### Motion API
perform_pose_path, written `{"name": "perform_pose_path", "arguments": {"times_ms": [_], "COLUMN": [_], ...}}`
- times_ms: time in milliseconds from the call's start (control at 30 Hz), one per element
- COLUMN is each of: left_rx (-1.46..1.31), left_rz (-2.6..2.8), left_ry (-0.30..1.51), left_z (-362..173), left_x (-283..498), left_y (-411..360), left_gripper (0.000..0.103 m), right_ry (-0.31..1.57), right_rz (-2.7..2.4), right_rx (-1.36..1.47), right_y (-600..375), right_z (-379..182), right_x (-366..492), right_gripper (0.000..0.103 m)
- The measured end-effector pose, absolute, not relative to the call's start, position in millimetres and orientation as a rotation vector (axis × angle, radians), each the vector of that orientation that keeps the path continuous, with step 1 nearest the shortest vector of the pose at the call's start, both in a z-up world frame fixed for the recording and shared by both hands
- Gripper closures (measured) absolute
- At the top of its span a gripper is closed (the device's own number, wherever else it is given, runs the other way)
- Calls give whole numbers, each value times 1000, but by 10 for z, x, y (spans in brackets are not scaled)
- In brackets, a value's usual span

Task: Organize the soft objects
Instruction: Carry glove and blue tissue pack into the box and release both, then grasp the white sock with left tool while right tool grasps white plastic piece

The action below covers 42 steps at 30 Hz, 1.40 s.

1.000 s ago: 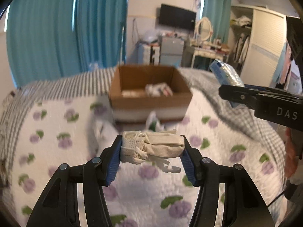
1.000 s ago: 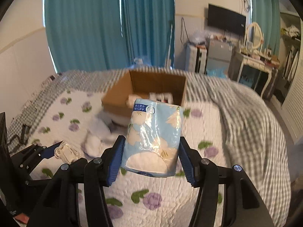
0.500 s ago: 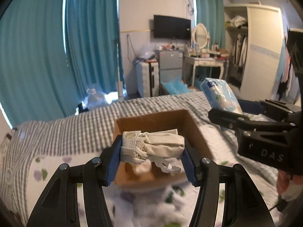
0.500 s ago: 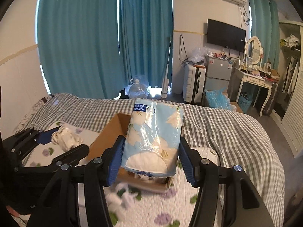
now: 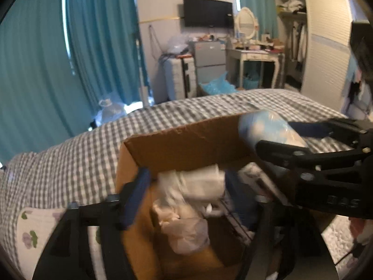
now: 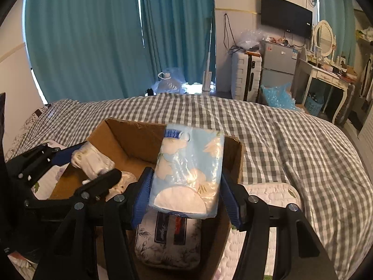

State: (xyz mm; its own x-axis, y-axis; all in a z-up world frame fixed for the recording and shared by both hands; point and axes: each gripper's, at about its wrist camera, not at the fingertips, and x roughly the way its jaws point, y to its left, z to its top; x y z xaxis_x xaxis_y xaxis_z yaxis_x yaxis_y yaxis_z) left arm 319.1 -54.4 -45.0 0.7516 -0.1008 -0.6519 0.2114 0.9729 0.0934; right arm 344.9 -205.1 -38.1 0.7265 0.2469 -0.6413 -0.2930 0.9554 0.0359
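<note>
Both grippers have moved over the box (image 6: 121, 137), the left gripper (image 6: 93, 163) clamping a limp white cloth (image 6: 91, 161), the right gripper (image 6: 186, 198) squeezing a light, slippery tissue pack (image 6: 188, 168) by its sides.

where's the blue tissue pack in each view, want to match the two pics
Left wrist view: the blue tissue pack sits right of centre, clamped in the right tool above the far right corner of the cardboard box.
Right wrist view: the pack is at centre, upright between the right tool's fingers, over the box.
Shared landmark: the wall TV.
</note>
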Motion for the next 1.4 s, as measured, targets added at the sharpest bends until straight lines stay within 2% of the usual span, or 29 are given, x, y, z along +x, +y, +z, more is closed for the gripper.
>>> {"name": "perform_pose_path", "arguments": {"times_ms": [33,67,300,633,733,867,1067,1233,1400], "left_rx": [166,163,156,177,166,144,112,104,88], "left_rz": [-157,-140,-106,-86,-101,-93,-67,-59,-69], "left_ry": [695,696,665,474,419,382,473,573,729], "left_z": [-458,-462,-86,1162,1402,1504,1124,609,-166], "left_x": [3190,3189,2901,1767,1487,1158,1042,1147,1313], "left_y": [-540,-535,-470,-291,-216,-77,168,277,307], "left_gripper": [23,23,23,22,13,13,13,13,13], "right_ry": [679,665,615,465,425,424,492,611,735], "right_rz": [295,293,257,251,251,275,282,282,267], "right_rx": [-63,-53,5,-72,-84,-69,-55,-48,-39], "right_y": [-2076,-2104,-2278,-2155,-2101,-2068,-1923,-1710,-1540], "right_z": [-354,-321,78,1285,1562,1664,1270,536,-194], "right_x": [3432,3409,3057,1833,1444,1145,947,1114,1344], "right_gripper": [23,21,20,20,19,13,12,12,12]}}
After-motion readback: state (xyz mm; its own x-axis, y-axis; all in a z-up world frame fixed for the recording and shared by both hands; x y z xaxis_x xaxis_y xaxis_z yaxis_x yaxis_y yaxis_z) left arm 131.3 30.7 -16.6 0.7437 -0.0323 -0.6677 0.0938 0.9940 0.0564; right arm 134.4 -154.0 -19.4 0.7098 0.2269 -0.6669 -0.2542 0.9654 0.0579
